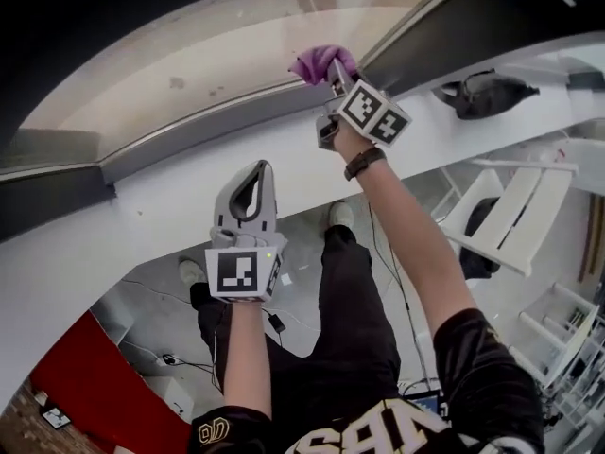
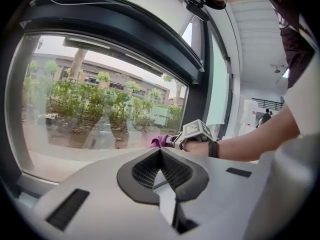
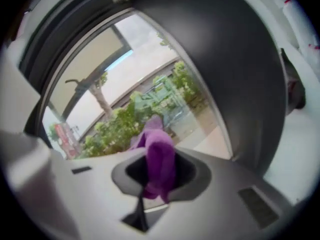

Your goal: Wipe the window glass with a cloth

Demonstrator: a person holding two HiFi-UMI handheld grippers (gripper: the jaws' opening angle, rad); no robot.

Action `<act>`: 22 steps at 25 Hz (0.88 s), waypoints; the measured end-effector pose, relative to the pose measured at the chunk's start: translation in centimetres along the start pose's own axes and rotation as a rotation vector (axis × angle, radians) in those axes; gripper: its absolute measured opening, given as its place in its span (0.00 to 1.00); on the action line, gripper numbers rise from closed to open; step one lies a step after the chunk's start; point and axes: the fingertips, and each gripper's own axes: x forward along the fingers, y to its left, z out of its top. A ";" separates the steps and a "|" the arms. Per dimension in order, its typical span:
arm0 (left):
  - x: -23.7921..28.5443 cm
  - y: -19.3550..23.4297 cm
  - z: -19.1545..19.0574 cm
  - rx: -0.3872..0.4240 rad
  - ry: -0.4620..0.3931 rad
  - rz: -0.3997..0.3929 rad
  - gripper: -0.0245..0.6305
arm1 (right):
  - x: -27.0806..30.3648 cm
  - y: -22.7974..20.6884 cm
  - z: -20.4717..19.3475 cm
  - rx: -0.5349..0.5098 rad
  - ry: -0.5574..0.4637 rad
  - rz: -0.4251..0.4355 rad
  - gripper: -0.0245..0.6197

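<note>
My right gripper (image 1: 338,81) has its jaws closed on a bunched purple cloth (image 3: 159,156), which fills the gap between them and sticks out past the tips toward 12 o'clock. In the head view the cloth (image 1: 321,62) sits at the lower right corner of the clear window glass (image 1: 217,55), right by the dark window frame (image 1: 444,26). The right gripper view is blurred, so I cannot tell whether the cloth actually presses on the pane.

My left gripper (image 1: 253,185) hangs at about 7 o'clock from the right one, well apart from it, over the long white sill (image 1: 142,216). Its jaws are closed tip to tip with nothing between them, and they stop short of the glass.

A black wristwatch (image 1: 364,162) bands the right wrist. Further along the sill, at 3 o'clock, lies a black bag (image 1: 482,93), partly cut off by the frame.
</note>
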 end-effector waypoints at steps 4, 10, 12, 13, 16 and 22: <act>1.2 -2.5 -0.4 0.017 0.014 -0.031 0.06 | -0.7 -6.2 3.7 0.017 -0.039 -0.101 0.16; -4.6 5.0 -0.2 0.012 0.020 0.096 0.06 | -0.8 1.8 -3.8 -0.012 0.043 -0.003 0.16; -7.8 8.5 -0.2 0.018 0.022 0.136 0.06 | -0.6 8.2 -9.7 -0.063 0.133 0.091 0.16; -9.5 10.6 -0.1 0.027 0.024 0.166 0.06 | -0.4 11.9 -13.0 -0.101 0.183 0.153 0.16; -15.1 16.8 -0.2 0.027 0.032 0.277 0.06 | 0.4 23.2 -22.7 -0.228 0.311 0.353 0.16; -24.7 26.2 -0.7 0.023 0.043 0.422 0.06 | 3.3 40.5 -37.3 -0.358 0.431 0.557 0.16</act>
